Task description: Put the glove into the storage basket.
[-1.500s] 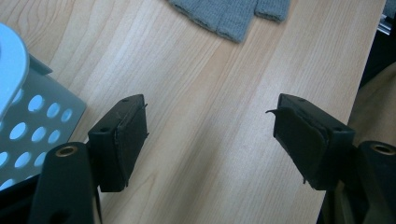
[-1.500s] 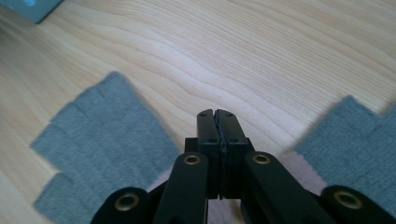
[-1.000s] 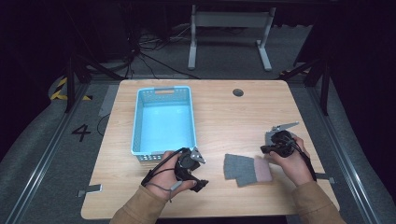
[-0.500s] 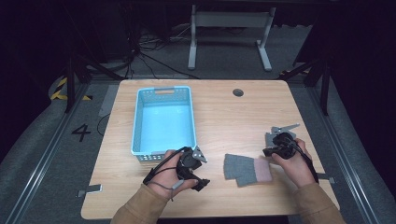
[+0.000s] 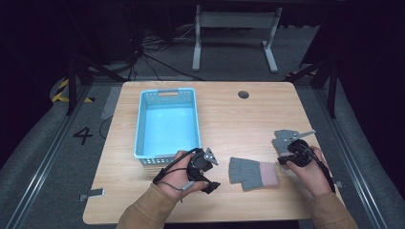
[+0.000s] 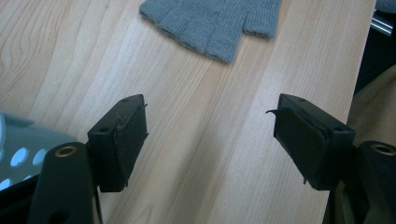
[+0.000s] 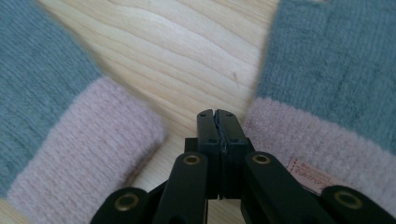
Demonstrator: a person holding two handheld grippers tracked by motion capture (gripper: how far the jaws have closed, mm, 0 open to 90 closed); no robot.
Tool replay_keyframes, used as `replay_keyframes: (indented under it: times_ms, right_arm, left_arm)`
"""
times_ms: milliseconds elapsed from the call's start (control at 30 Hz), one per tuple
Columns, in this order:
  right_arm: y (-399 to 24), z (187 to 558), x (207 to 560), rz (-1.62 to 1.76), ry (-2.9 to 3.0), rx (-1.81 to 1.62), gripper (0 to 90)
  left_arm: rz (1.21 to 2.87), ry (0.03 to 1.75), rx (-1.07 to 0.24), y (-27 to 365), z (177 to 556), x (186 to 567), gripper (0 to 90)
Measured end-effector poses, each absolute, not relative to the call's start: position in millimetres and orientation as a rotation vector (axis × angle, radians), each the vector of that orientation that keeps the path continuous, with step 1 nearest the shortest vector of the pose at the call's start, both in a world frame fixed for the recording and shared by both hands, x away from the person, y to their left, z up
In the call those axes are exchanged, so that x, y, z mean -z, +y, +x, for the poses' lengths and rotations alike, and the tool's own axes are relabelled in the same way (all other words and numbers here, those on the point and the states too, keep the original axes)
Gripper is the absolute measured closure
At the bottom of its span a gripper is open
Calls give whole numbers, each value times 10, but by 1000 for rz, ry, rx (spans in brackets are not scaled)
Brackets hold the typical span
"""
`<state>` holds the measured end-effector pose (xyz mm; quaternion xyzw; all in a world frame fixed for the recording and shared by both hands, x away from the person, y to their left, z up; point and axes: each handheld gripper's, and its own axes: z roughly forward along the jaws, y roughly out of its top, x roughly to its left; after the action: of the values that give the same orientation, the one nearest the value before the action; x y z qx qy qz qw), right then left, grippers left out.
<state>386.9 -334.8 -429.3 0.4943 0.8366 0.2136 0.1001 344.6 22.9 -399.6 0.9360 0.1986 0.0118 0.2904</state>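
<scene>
Two grey knitted gloves with pink cuffs lie on the wooden table. One glove lies flat near the front edge. The other glove lies just beyond my right hand. My right gripper is shut with nothing in it, its tips over bare wood between the two pink cuffs. My left gripper is held to the left of the near glove, pointing at it. Its jaws stand wide open and empty, with the glove's finger end ahead of them.
A light blue plastic basket stands empty on the left half of the table, its near wall right beside my left hand; its corner shows in the left gripper view. A round cable hole sits near the far edge.
My right hand has slid a little to the right and toward the near edge, uncovering more of the far glove. The left hand has stayed put.
</scene>
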Motion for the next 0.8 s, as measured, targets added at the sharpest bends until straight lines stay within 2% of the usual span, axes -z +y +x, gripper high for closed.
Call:
replay_keyframes:
  times_ms: [800]
  right_arm:
    - [-3575, 3837, 4274, 1545, 2426, -579, 899]
  left_arm:
    - [2486, 536, -29, 213, 3456, 3983, 265]
